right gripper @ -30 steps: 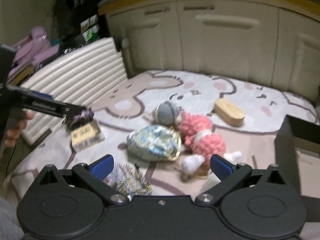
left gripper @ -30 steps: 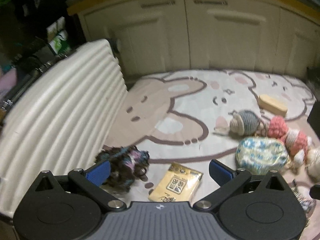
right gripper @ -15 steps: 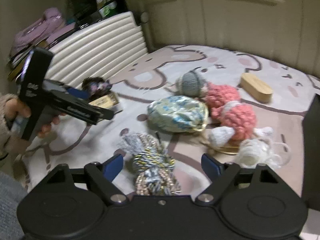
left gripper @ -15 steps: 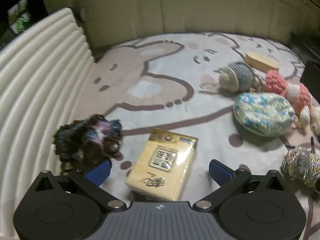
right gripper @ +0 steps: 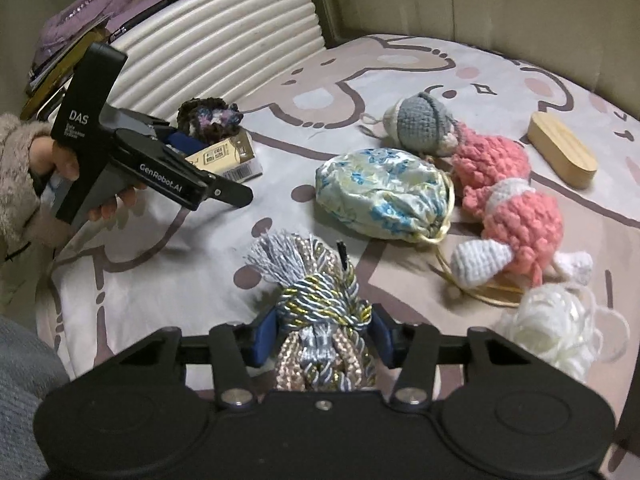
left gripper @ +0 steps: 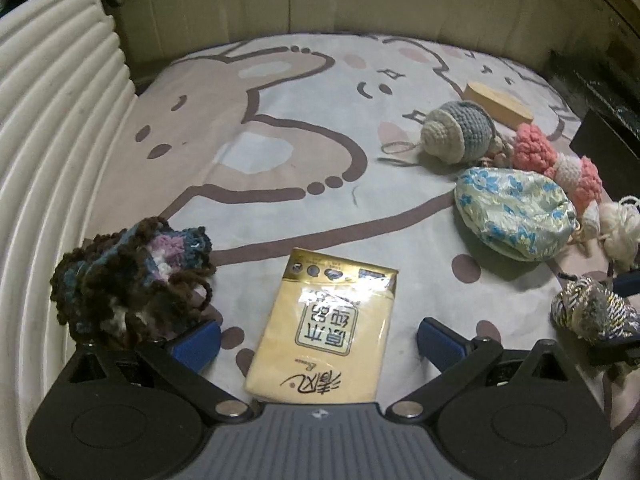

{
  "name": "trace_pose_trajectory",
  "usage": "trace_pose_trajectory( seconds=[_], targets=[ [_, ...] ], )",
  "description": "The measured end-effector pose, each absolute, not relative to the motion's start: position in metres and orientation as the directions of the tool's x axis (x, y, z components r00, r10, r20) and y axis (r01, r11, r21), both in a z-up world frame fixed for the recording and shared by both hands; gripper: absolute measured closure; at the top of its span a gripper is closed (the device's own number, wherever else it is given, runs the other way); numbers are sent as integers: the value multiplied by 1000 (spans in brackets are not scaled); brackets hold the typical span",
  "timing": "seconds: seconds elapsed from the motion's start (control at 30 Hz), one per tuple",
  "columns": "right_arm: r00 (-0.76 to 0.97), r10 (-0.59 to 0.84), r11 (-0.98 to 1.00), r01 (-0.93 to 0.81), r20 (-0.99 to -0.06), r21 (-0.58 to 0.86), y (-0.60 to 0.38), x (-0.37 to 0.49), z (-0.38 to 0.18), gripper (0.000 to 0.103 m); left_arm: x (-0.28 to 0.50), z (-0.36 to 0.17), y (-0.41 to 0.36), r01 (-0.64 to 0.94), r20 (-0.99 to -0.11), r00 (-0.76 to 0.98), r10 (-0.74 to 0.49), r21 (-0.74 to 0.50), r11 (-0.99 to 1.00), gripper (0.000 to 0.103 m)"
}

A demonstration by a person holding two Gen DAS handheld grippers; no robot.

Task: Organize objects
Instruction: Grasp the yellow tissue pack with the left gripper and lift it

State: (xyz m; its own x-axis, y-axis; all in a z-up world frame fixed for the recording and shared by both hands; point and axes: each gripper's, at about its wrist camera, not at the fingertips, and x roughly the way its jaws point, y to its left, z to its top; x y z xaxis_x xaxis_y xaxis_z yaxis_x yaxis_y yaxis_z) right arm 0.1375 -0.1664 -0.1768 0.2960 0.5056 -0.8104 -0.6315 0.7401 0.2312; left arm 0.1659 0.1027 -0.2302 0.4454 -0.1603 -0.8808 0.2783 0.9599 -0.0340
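Note:
My left gripper (left gripper: pixel 318 340) is open, its fingers on either side of a yellow tissue pack (left gripper: pixel 324 328) on the bunny-print cover. A dark crocheted yarn piece (left gripper: pixel 128 272) lies just left of it. My right gripper (right gripper: pixel 322 340) is shut on a braided silver-gold tassel cord (right gripper: pixel 320 312), also seen in the left wrist view (left gripper: pixel 592 312). The left gripper (right gripper: pixel 224 184) shows in the right wrist view over the tissue pack (right gripper: pixel 228 156).
A floral pouch (right gripper: pixel 384 196), a grey-cream crochet ball (right gripper: pixel 424 124), a pink crochet toy (right gripper: pixel 512 200), a wooden block (right gripper: pixel 560 152) and white yarn (right gripper: pixel 556 328) lie on the right. A ribbed white panel (left gripper: pixel 48 128) borders the left; cabinets stand behind.
The left gripper moved down and forward over the tissue pack. The right gripper moved onto the tassel cord and closed on it.

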Motion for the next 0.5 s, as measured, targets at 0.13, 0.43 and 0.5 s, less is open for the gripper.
trace_pose_trajectory(
  seconds=[0.13, 0.43, 0.5],
  targets=[
    [287, 499, 741, -631, -817, 231, -164, 140, -176, 53, 171, -229, 102, 288, -899, 410, -154, -32, 957, 0],
    [258, 481, 749, -618, -838, 239, -167, 142, -173, 54, 171, -220, 109, 257, -918, 368, -148, -52, 965, 19],
    [260, 479, 755, -610, -839, 242, -168, 141, -172, 54, 174, -218, 111, 225, -917, 374, -140, -57, 973, 25]
  ],
)
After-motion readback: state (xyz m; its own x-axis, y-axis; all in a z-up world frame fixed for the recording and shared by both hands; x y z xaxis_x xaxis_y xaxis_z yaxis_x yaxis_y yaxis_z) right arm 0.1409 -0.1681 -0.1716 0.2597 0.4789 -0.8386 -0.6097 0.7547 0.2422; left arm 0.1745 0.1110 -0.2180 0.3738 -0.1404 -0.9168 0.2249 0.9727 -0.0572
